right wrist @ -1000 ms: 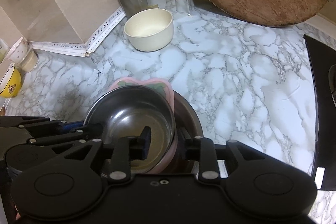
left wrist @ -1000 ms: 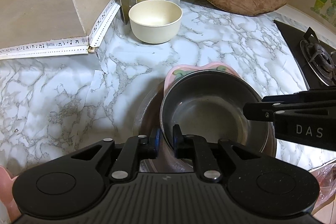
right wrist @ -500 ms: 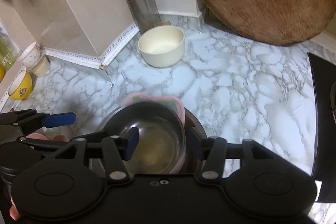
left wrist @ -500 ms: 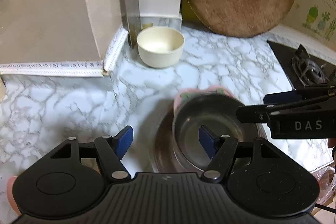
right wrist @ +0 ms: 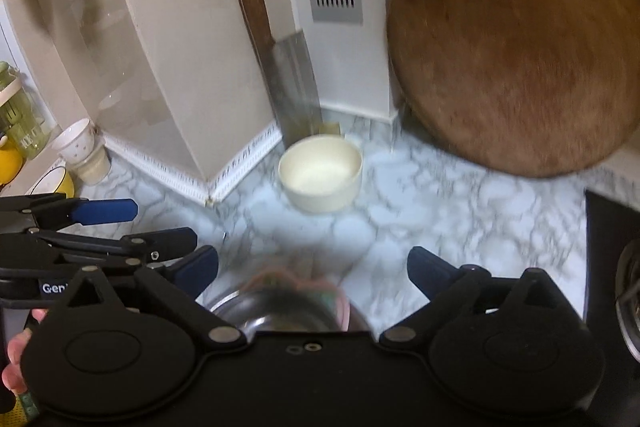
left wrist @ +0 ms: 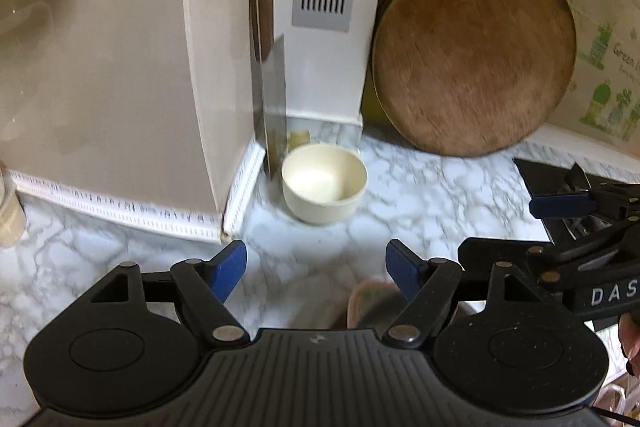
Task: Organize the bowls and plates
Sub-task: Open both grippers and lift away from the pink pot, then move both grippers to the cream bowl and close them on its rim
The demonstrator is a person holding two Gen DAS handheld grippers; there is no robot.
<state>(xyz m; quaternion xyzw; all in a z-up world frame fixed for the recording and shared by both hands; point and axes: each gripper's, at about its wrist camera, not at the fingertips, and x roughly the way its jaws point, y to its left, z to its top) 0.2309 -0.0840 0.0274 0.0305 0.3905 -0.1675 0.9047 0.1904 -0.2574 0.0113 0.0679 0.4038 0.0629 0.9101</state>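
Note:
A cream bowl [left wrist: 324, 183] stands upright on the marble counter near the back corner; it also shows in the right wrist view [right wrist: 320, 179]. A steel bowl [right wrist: 280, 311] sits stacked on a pink plate [right wrist: 340, 301], mostly hidden under my right gripper; only the pink plate's edge [left wrist: 366, 301] shows in the left wrist view. My left gripper [left wrist: 316, 271] is open and empty, above the counter in front of the cream bowl. My right gripper [right wrist: 312, 273] is open and empty, above the stack.
A round wooden board [left wrist: 472, 55] leans on the back wall. A cleaver [right wrist: 296, 83] stands in the corner behind the cream bowl. A gas stove [left wrist: 576, 187] is at the right. Cups [right wrist: 82, 151] stand at the far left. The beige wall juts out at the left.
My left gripper let go of the steel bowl's rim and opened. Both grippers opened wide, pulled back and rose, so the stack dropped to the bottom of both views.

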